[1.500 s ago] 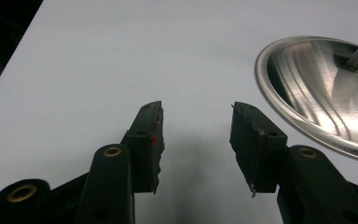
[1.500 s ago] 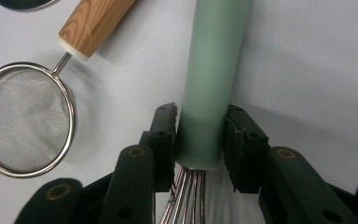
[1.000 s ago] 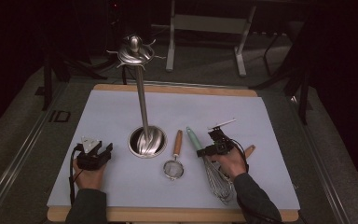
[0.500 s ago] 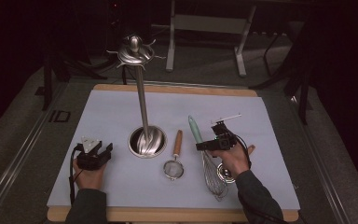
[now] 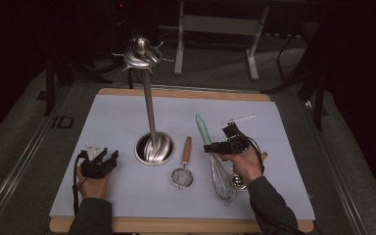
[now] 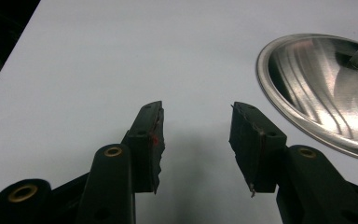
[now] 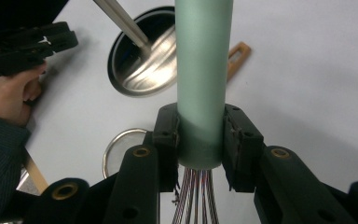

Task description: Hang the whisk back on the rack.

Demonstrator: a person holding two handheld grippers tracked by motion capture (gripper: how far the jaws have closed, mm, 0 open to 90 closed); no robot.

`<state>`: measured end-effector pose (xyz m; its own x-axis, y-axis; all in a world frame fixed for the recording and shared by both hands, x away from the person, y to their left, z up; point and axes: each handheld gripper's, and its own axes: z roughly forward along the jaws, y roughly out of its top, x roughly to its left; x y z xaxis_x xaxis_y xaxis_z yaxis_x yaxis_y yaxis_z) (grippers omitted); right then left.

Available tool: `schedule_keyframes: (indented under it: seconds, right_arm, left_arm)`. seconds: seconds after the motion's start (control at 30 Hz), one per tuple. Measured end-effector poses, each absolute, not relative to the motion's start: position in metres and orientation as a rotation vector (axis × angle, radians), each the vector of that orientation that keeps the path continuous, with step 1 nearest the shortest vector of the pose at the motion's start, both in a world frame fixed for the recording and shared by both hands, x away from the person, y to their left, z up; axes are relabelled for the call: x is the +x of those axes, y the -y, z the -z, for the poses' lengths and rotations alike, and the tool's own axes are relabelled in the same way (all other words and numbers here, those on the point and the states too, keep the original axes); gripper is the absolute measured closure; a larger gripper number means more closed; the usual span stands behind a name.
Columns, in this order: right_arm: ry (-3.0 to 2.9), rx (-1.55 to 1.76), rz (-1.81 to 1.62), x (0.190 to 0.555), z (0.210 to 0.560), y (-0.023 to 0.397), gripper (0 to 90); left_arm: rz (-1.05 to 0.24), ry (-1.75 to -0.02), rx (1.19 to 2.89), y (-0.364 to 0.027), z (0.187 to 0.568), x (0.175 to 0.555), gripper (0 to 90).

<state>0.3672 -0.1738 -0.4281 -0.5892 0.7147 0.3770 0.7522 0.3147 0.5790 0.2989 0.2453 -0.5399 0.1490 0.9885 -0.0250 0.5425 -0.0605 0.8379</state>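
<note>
1. My right claw (image 7: 200, 140) grips the whisk (image 5: 217, 161) by its green handle, right of the metal stand (image 5: 152, 147).
2. The whisk's handle points far, wires near.
3. My left claw (image 6: 196, 135) rests open at the left.

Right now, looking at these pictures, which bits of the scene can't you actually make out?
- Small shiny thing by the whisk, high view: half hidden under the person's right hand, too small to name.
- Whisk's wire loops, right claw view: cut off by the bottom edge; the claw is clamped on the green handle.
- Steel stand's round base, left claw view: cut off by the right edge.
- Dark background, high view: too dim to identify beyond table legs.
</note>
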Motion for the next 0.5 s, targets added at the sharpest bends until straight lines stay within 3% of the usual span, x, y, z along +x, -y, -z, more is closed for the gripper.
schedule_keyframes:
  seconds: [0.5]
  right_arm:
    - [2.610, -1.218, 1.338, 0.361, 0.403, 0.164, 69.3]
  left_arm:
    - [-0.777, -1.483, 1.698, -0.245, 0.540, 0.299, 54.9]
